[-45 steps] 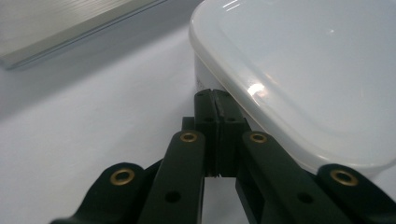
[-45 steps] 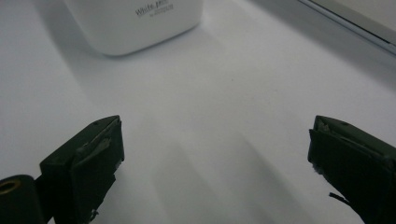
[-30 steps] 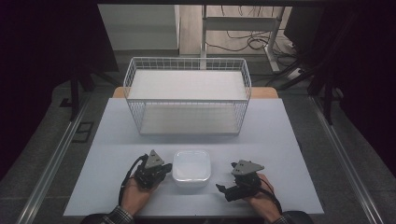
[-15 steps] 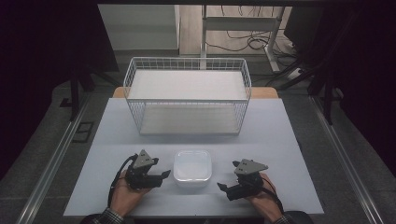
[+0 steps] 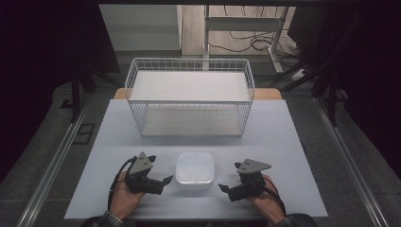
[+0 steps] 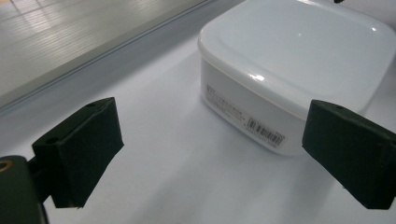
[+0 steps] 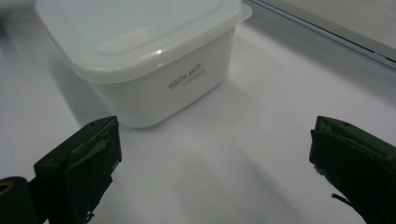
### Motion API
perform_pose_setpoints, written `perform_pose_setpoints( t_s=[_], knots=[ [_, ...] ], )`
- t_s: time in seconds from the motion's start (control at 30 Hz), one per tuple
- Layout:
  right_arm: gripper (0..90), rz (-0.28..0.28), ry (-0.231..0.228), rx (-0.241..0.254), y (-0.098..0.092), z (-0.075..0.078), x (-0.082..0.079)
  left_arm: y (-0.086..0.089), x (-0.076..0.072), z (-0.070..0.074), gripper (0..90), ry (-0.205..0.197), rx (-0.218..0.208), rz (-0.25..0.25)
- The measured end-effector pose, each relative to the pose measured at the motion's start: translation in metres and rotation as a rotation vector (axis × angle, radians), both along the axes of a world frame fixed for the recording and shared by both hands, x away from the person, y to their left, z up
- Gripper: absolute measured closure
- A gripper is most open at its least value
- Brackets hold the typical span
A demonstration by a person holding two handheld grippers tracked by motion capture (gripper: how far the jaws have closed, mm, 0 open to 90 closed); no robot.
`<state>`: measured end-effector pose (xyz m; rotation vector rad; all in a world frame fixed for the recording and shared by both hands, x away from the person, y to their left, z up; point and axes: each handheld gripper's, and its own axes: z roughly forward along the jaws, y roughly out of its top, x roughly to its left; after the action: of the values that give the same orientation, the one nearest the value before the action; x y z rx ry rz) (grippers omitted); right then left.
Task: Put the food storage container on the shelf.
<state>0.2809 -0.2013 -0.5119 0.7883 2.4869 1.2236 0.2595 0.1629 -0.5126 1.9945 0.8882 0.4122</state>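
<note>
Underneath, pale table point(image 5: 283, 142), dark room.

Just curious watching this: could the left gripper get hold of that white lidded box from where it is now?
Probably yes: the left gripper has just opened, nothing lies between it and the white box, and bare table surrounds it.

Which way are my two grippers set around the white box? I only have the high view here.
Observer: In the left gripper view the left gripper is open, its jaws having just been opening; the white box lies ahead, with nothing between the jaws.
Operator: And the right one?
Observer: The right gripper is open too, short of the box and not touching it.
Operator: Any markings on the box?
Observer: A barcode label sits on the side facing the left gripper, and printed lettering on the side facing the right.
Operator: Is the lid on?
Observer: Yes, the lid sits on top, with a small tab at one corner.
</note>
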Motion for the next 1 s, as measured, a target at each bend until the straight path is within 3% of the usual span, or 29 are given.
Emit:
perform_pose_setpoints(
  t_s=[0.17,0.23,0.27,0.4,0.47,0.57,0.6,0.8,1.0],
  knots=[
    [2.0,-0.002,0.023,0.028,0.003,0.008,0.002,-0.011,0.007,0.007,3.2,0.001,0.032,-0.027],
    [2.1,-0.004,0.016,0.025,0.006,0.012,0.002,-0.015,0.007,0.009,3.4,-0.022,0.022,-0.025],
    [2.2,-0.006,0.013,0.026,0.007,0.015,0.001,-0.017,0.006,0.006,3.8,-0.016,-0.035,-0.025],
    [2.3,-0.009,0.024,0.037,0.011,0.018,0.001,-0.017,0.002,0.008,3.6,-0.021,-0.006,-0.018],
    [2.4,-0.011,0.025,0.039,0.012,0.019,0.002,-0.015,0.003,0.01,3.9,-0.022,-0.014,-0.008],
    [0.8,-0.016,0.035,0.055,0.018,0.022,0.006,-0.012,0.006,0.015,4.5,0.021,-0.086,-0.015],
    [0.5,-0.017,0.04,0.053,0.02,0.022,0.007,-0.013,0.007,0.016,4.6,0.028,-0.092,-0.023],
    [0.0,0.016,0.081,0.063,0.033,0.023,0.013,-0.028,0.009,0.018,3.6,0.044,-0.094,-0.071],
    [1.5,0.037,0.111,0.033,0.052,0.023,0.023,-0.039,0.021,0.012,5.4,0.087,-0.056,-0.094]
  ],
)
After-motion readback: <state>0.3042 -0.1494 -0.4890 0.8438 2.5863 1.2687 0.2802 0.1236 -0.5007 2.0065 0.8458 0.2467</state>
